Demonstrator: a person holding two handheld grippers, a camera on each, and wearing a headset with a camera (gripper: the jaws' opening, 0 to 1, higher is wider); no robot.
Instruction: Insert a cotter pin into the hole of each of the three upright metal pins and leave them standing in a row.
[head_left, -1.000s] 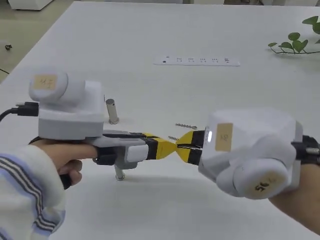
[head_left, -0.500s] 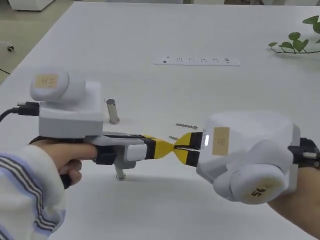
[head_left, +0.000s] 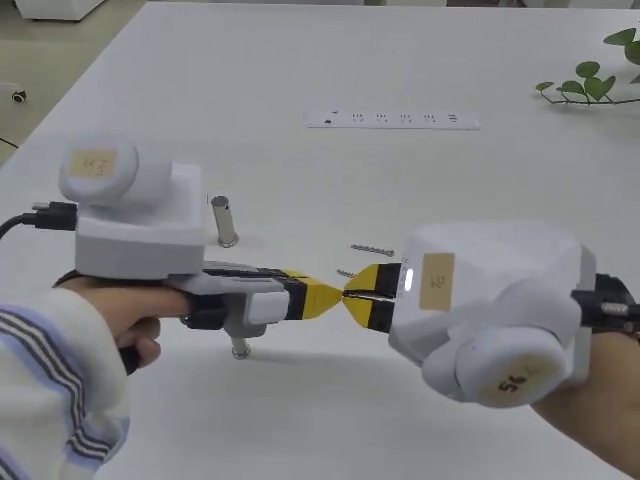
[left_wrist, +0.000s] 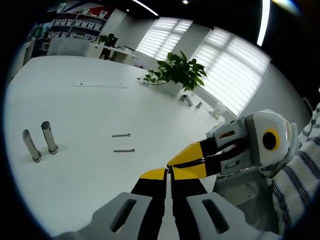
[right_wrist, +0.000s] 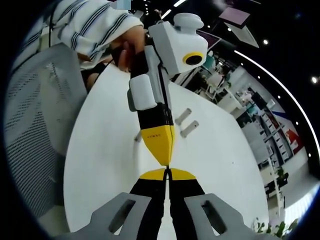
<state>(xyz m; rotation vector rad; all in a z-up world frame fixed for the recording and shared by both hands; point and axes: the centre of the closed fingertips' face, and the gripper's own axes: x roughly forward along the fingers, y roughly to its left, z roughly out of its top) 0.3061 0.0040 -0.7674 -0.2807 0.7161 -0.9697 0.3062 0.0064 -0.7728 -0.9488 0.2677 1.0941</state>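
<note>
A near pin (head_left: 238, 349) shows below the left gripper (head_left: 335, 293), whose fingers are together, tip to tip with the right gripper (head_left: 353, 293), its fingers together too; two cotter pins (head_left: 371, 250) lie just beyond on the surface (head_left: 330, 420); a far pin (head_left: 222, 221) stands upright.

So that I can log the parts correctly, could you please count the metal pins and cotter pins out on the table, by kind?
Upright metal pins: 2
Cotter pins lying loose: 2
Total: 4
The left claw and right claw meet tip to tip; anything pinched there is too small to tell.
</note>
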